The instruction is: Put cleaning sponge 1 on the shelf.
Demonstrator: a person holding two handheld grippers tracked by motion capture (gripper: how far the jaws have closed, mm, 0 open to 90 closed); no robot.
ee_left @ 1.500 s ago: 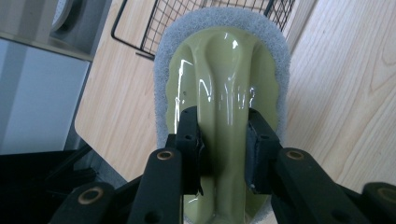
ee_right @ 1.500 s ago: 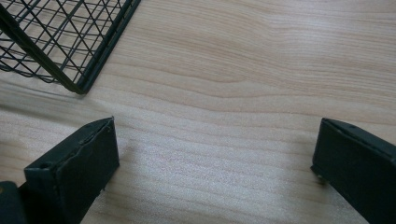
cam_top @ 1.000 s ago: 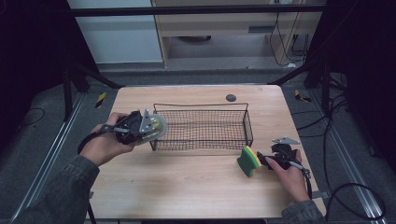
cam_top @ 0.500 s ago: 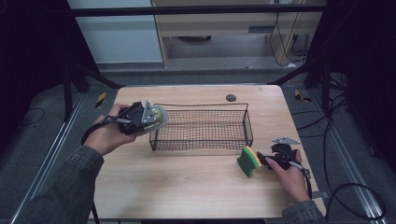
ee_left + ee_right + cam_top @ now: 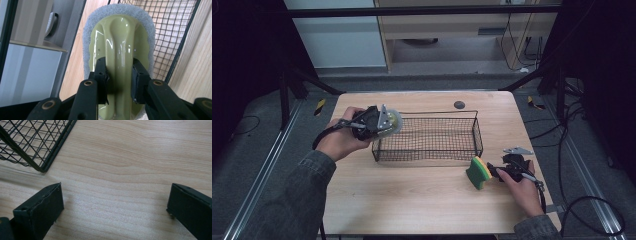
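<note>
The left claw (image 5: 119, 77) is clamped on the smooth green handle of a scrub brush (image 5: 120, 50), which has a fuzzy grey pad around its edge. In the high view the left claw (image 5: 379, 122) holds the scrub brush (image 5: 391, 121) up in the air, right at the left end of a black wire basket (image 5: 428, 156). The brush sits over the near left corner of the basket and does not rest on the wood. The basket stands in the middle of a light wooden desk (image 5: 412, 200). The right claw (image 5: 496, 170) lies low on the desk at the right side, and the person's hand (image 5: 519, 186) rests behind it. A green and yellow sponge (image 5: 478, 172) stands on the desk just in front of this claw, near the right corner of the basket. In the right gripper view the right claw (image 5: 115, 205) has its two black jaws wide apart with bare wood between them, and a corner of the basket (image 5: 37, 142) shows at the top left. A small dark round thing (image 5: 459, 104) lies on the desk behind the basket.
</note>
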